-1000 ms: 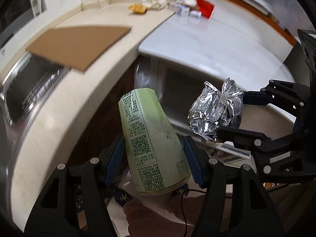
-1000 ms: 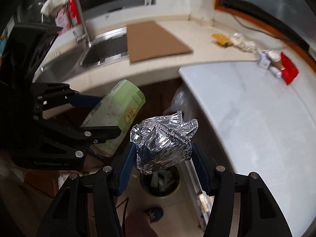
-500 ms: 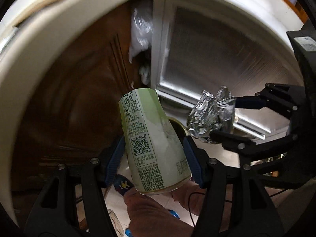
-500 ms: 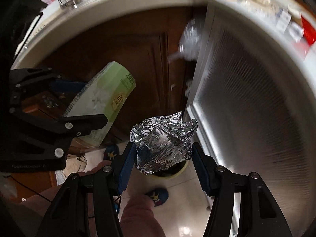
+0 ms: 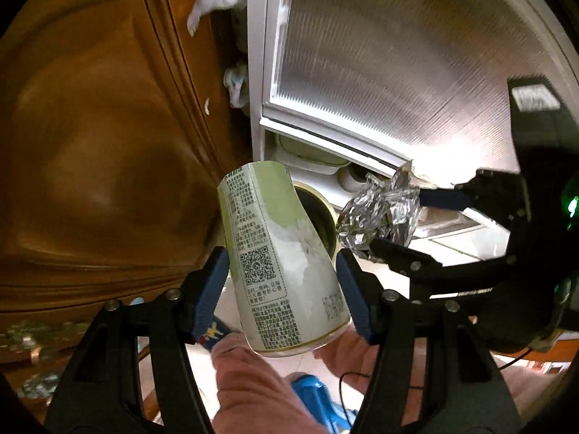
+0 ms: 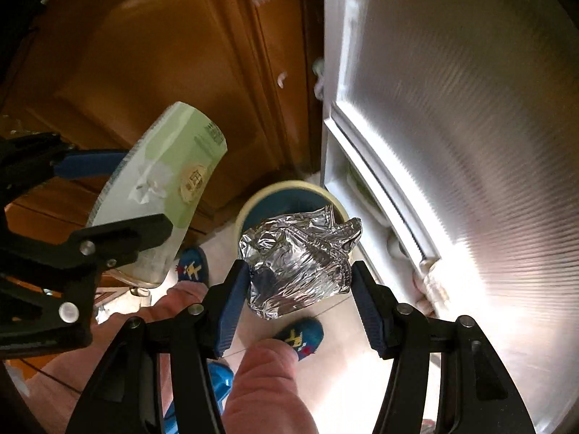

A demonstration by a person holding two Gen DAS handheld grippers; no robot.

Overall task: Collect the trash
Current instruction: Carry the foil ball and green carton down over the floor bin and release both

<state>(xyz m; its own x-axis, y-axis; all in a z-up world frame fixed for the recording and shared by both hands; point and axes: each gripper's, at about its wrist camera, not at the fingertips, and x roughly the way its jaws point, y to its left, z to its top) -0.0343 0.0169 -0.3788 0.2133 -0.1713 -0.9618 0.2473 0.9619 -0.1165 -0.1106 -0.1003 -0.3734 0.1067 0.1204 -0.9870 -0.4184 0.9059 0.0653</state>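
Down near the floor, both hands carry a piece of trash above the bin [image 6: 253, 199], a round pale-rimmed pail with a dark inside that stands between the brown cabinet door [image 5: 101, 126] and the ribbed metal-fronted unit [image 6: 470, 108]. The left gripper [image 5: 282, 285] pinches a green paper cup [image 5: 275, 260] across its lower half, the blue pads pressed on either side, so the cup tilts with its base toward the person. The right gripper [image 6: 300, 285] squeezes a crumpled foil ball [image 6: 300, 256] between its pads, pointing almost straight down, and in its view the foil hangs right over the bin's mouth. That seems to be the reason for the posture: each piece is kept above the opening so that it falls in once let go. The cup sits a little to the side of the rim, so I judge it needs a slight shift first. Blue slippers [image 6: 300, 332] show on the tiles below.
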